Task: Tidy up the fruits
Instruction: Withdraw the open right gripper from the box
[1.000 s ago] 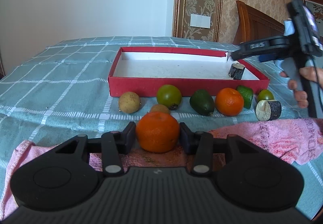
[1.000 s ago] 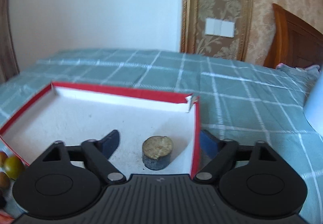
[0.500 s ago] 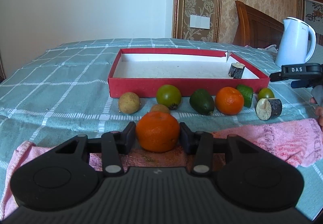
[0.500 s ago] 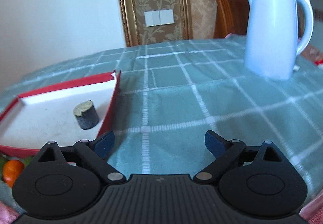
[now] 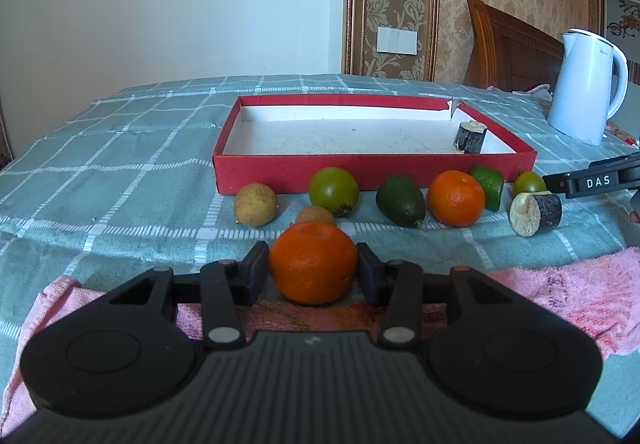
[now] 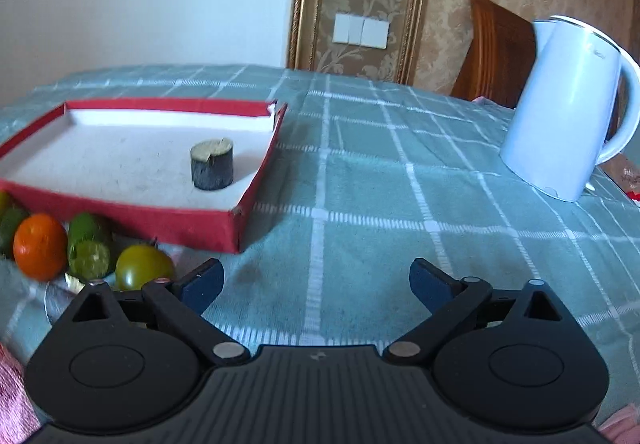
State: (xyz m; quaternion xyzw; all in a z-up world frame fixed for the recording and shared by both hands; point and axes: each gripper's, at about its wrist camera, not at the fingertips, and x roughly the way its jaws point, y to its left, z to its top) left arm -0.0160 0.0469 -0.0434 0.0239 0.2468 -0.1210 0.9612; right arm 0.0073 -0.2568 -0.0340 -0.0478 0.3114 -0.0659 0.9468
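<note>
Left gripper (image 5: 313, 270) pinches an orange (image 5: 313, 268) above the pink towel (image 5: 560, 288); right gripper (image 6: 316, 280) has just been opening, nothing between its pads.

Both left pads press the orange's sides at its widest part, in front of the red box (image 5: 372, 173), where one dark-skinned cut chunk (image 5: 470, 136) already stands in the far right corner. The orange looks firm yet yielding, light, with a dimpled skin that should not slip; a squeeze across the middle seems safest, since harder pressure could bruise it. The right gripper hangs over bare tablecloth (image 6: 360, 203) near a small green tomato (image 6: 144, 270), round and smooth, likely to roll if nudged.
</note>
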